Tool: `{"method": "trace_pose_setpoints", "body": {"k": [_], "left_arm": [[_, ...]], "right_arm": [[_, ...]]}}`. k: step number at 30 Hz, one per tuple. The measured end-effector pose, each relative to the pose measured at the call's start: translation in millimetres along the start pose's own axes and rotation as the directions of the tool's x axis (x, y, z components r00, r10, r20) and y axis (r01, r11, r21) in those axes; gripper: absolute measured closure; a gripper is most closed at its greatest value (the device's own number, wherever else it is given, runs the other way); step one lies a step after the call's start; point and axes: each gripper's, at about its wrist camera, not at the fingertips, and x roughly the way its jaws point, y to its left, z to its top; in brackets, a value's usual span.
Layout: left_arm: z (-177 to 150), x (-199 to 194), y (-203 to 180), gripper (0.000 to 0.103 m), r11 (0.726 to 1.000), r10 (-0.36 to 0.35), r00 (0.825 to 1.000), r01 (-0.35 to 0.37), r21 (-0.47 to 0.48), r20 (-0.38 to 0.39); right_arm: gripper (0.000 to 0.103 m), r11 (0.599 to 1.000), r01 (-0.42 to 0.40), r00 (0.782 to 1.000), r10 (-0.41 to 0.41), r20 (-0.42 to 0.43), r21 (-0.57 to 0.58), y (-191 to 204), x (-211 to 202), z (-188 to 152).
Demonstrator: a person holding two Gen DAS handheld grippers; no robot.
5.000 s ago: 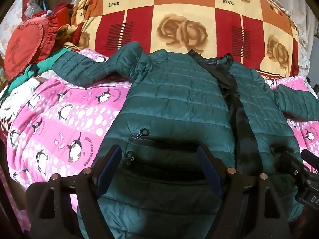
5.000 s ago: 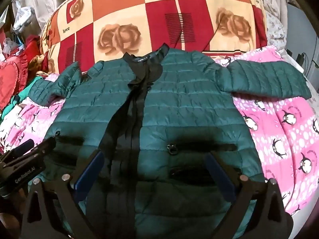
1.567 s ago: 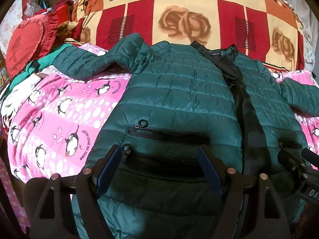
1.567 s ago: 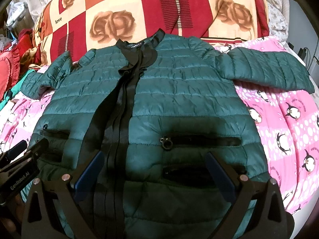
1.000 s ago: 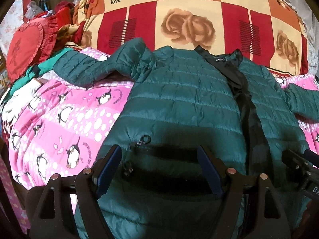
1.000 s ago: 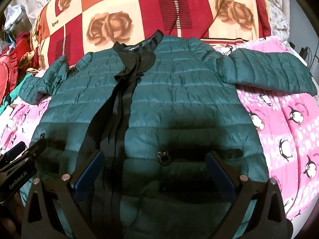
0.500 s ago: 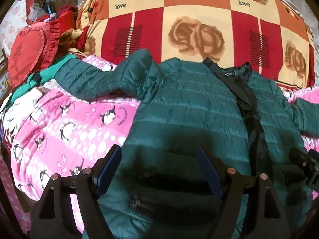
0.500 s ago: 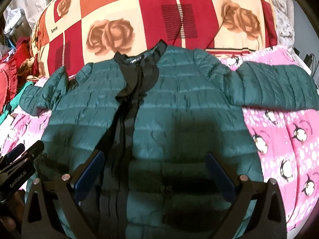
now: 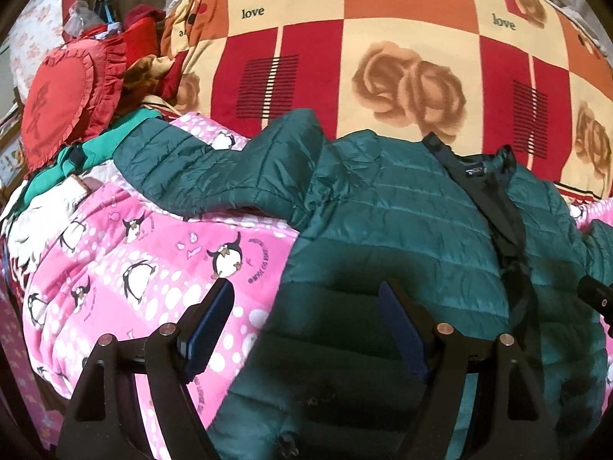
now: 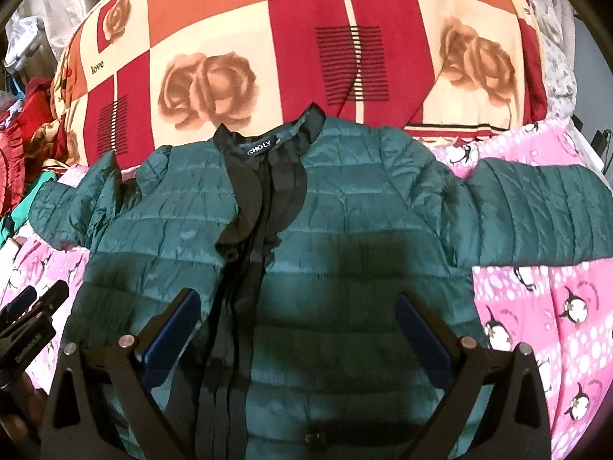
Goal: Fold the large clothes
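Observation:
A dark green quilted jacket [image 9: 402, 230] [image 10: 345, 230] lies face up on a pink penguin-print blanket [image 9: 134, 268] [image 10: 544, 306], collar toward the far pillow, with a black front placket. Its left sleeve [image 9: 199, 168] stretches out to the left, its right sleeve [image 10: 536, 214] to the right. My left gripper [image 9: 306, 303] is open and empty, above the jacket's left side edge. My right gripper [image 10: 297, 310] is open and empty, above the jacket's middle, right of the placket. The left gripper also shows at the left edge of the right wrist view [image 10: 30, 314].
A big red, orange and cream rose-print pillow [image 9: 383, 57] [image 10: 306, 57] lies behind the collar. A red heart-shaped ruffled cushion [image 9: 65, 96] and piled clothes sit at the far left. The blanket's right edge drops off near a white surface [image 10: 597, 153].
Both grippers have moved forward over the jacket toward its collar; the pockets have slid below view. The left gripper has also shifted left, over the jacket's edge. Both stay open.

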Motion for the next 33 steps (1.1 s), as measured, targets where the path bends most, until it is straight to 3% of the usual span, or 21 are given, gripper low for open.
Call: {"method": "trace_pose_setpoints", "body": {"k": [22, 33], "left_arm": [[54, 68, 56, 0.055, 0.988, 0.120, 0.992, -0.122, -0.090, -0.026], [92, 81, 146, 0.055, 0.955, -0.004, 0.999, -0.007, -0.296, -0.034]], "right_arm": [[0.000, 1.000, -0.026, 0.997, 0.026, -0.073, 0.002, 10, 66, 21], [0.000, 0.998, -0.048, 0.996, 0.045, -0.083, -0.028, 16, 72, 24]]}}
